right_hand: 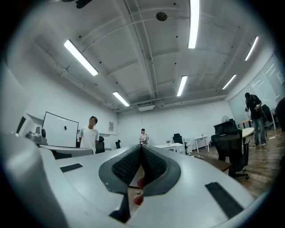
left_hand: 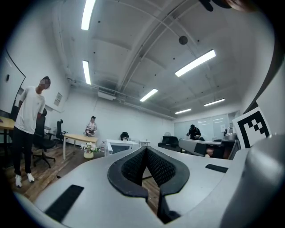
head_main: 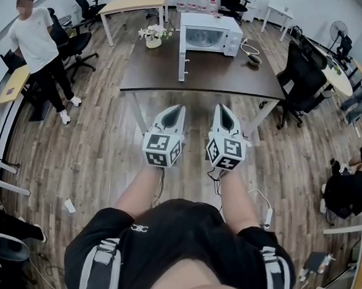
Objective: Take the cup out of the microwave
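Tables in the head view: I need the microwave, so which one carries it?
The dark brown table straight ahead; the white microwave stands at its far end. The others are pale.

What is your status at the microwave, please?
Left gripper, right gripper shut, empty. Microwave on table ahead, door open; cup not visible. Nothing in the way.

My left hand-held gripper (head_main: 176,111) and right hand-held gripper (head_main: 223,110) have smooth matt grey plastic shells and black ribbed pads (left_hand: 133,167). The worktop (head_main: 204,74) is dark and matt, the microwave (head_main: 210,31) glossy white, and the floor (head_main: 94,141) is brown wood planks.
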